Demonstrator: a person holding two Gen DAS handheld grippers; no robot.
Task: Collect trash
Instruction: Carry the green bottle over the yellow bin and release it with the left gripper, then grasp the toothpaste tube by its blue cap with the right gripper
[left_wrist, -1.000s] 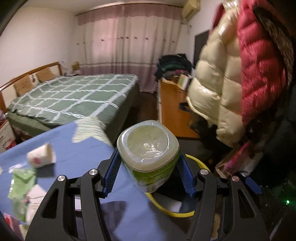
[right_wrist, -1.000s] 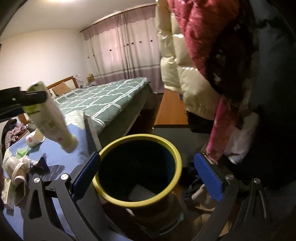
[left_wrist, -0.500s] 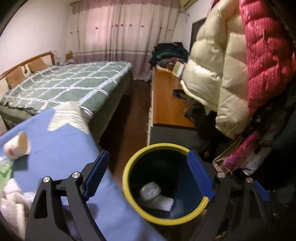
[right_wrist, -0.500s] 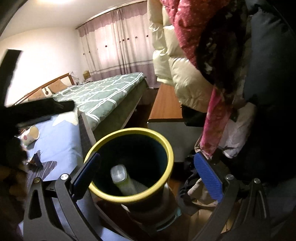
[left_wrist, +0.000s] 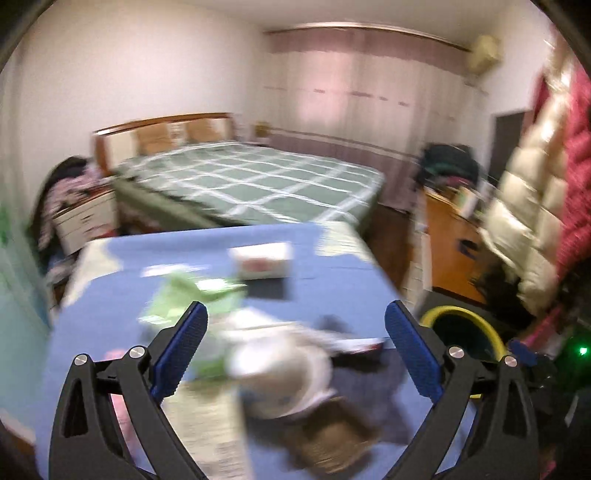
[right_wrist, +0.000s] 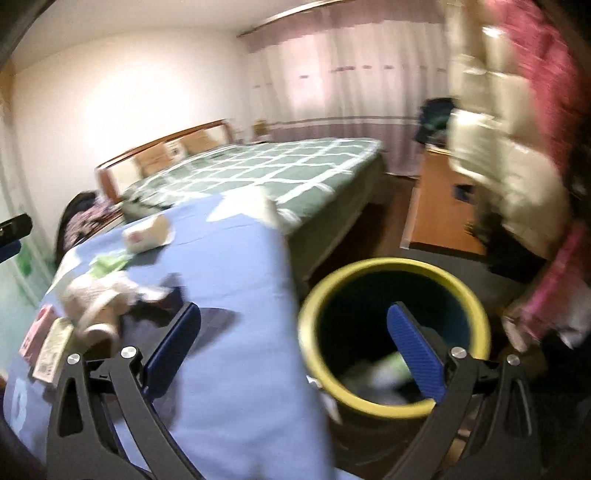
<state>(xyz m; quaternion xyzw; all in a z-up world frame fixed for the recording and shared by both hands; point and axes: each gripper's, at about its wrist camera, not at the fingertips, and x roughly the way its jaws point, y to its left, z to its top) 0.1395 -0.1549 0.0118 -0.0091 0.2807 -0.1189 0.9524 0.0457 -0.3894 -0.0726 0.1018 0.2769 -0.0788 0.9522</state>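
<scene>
The left gripper (left_wrist: 295, 354) had its blue-padded jaws opening wide with nothing clasped between them; it hung over the litter on the blue tablecloth (left_wrist: 332, 280), and I judged it was spread like that to take in the next bulky piece. Directly beyond its fingers lay a blurred whitish crumpled wad (left_wrist: 284, 373), possibly paper or a cup, too smeared to name for sure, with a brownish scrap (left_wrist: 328, 435) just beside it. Farther out sat a green wrapper (left_wrist: 195, 299) and, past that, a paper cup (left_wrist: 264, 264) lying on its side near the far edge of the cloth. The right gripper (right_wrist: 293, 352) also stood released and empty, one finger over the cloth and the other over the mouth of the yellow-rimmed trash bin (right_wrist: 391, 402). That bin stood on the floor tight against the table's edge, which seemed sensible: litter need only be carried a short way off the cloth to drop in. Inside it something pale with a touch of green (right_wrist: 384, 369) showed at the bottom, so some trash was already collected. In the right wrist view more flat packets (right_wrist: 50, 347) lay at the near left of the cloth, still to be cleared. Behind it all were the green checked bed (left_wrist: 258, 181) and puffy coats (left_wrist: 532, 221) hanging at the right.
</scene>
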